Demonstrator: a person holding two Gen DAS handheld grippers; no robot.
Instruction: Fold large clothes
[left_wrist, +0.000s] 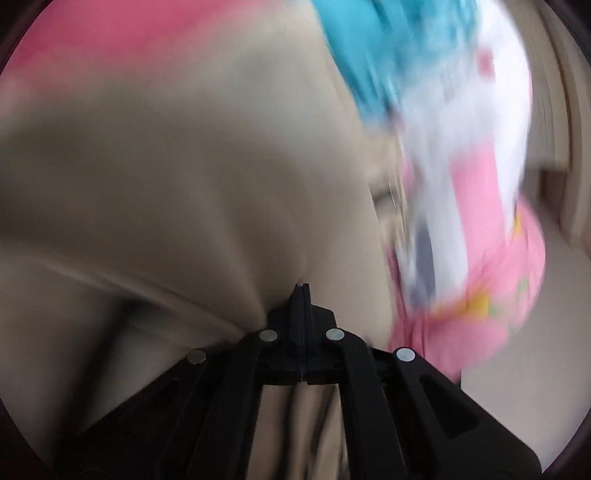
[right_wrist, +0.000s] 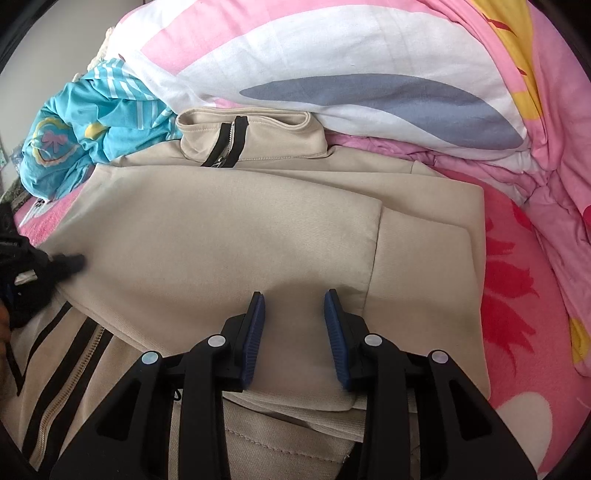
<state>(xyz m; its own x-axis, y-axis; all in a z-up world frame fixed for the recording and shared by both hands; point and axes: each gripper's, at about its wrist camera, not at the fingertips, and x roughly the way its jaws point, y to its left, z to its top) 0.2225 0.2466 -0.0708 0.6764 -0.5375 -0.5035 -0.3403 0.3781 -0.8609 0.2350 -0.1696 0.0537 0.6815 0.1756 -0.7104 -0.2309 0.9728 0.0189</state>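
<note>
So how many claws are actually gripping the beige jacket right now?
1. The left claw is shut on the beige jacket at its left edge; the right claw rests open on it, near the front.

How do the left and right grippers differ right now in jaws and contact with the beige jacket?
The left gripper has its jaws shut, pinching a fold of the beige jacket; the right gripper has its jaws apart with nothing clamped. The left one's view is blurred; the right one's view is sharp, over the flat folded panel. Both point down at the same jacket.
</note>
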